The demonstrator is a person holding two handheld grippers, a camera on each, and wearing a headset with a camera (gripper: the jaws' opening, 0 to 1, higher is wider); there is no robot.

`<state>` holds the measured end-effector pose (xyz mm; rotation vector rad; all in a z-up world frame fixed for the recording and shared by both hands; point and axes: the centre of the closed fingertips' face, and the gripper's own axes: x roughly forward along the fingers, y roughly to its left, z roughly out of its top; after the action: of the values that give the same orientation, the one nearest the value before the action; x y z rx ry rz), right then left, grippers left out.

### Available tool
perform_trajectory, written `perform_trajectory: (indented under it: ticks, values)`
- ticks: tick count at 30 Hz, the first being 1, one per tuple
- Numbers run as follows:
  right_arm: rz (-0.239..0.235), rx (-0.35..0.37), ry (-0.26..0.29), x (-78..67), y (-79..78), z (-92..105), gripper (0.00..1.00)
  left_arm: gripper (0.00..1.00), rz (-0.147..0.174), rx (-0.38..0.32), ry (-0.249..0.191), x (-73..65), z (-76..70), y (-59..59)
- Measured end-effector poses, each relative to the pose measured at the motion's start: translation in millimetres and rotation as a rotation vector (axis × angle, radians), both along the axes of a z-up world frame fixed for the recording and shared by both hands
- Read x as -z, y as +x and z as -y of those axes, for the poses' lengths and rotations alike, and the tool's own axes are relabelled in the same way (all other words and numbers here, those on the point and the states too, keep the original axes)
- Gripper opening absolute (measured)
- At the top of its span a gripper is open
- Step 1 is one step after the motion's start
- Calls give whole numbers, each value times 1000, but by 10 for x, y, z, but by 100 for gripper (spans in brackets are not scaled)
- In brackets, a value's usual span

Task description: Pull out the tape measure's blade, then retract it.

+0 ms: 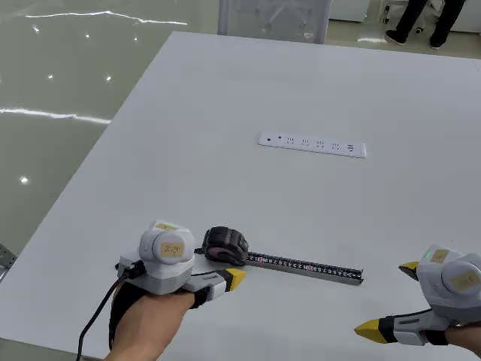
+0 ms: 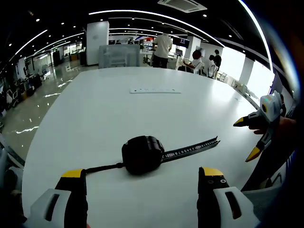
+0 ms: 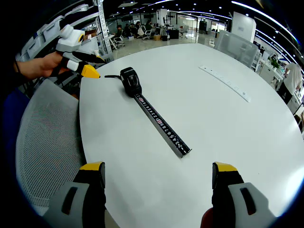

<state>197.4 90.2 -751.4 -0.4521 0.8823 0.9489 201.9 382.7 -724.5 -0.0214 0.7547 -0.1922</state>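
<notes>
Left gripper (image 2: pixel 142 172), jaws apart, near tape measure (image 2: pixel 141 154)

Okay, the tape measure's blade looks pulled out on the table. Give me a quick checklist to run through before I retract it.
1. Blade out: ok. The black numbered blade lies flat on the white table, out of the black tape measure case.
2. Left gripper open, with the case just ahead of its jaws: ok.
3. Right gripper open, short of the blade's end hook: ok.
4. Case gripped for retracting: not ok; nothing holds it.
5. Blade lock released: cannot tell.
6. Retract path free: ok; the white power strip lies well away.
</notes>
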Motion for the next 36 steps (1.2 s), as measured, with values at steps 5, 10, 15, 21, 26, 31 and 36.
perform_trajectory:
  ticks: [5,10,15,21,26,31,36]
  values:
    - [-11,-42,-26,97,66,7,88,89,10,-12,16,46,3,66]
    - [-26,-82,-44,195,126,-7,87,90,-7,-6,1,139,56,143]
    - [-28,-138,-78,316,207,-1,83,90,-17,3,2,242,115,227]
    - [-36,-196,-105,397,311,6,81,90,-20,-13,12,342,138,330]
    - [-39,-253,-125,451,397,15,79,90,-33,-16,14,407,187,388]
    - [-37,-311,-137,486,466,-2,73,87,-36,-35,9,451,187,441]
    - [-40,-360,-144,536,515,-4,66,85,-35,-55,0,487,186,484]
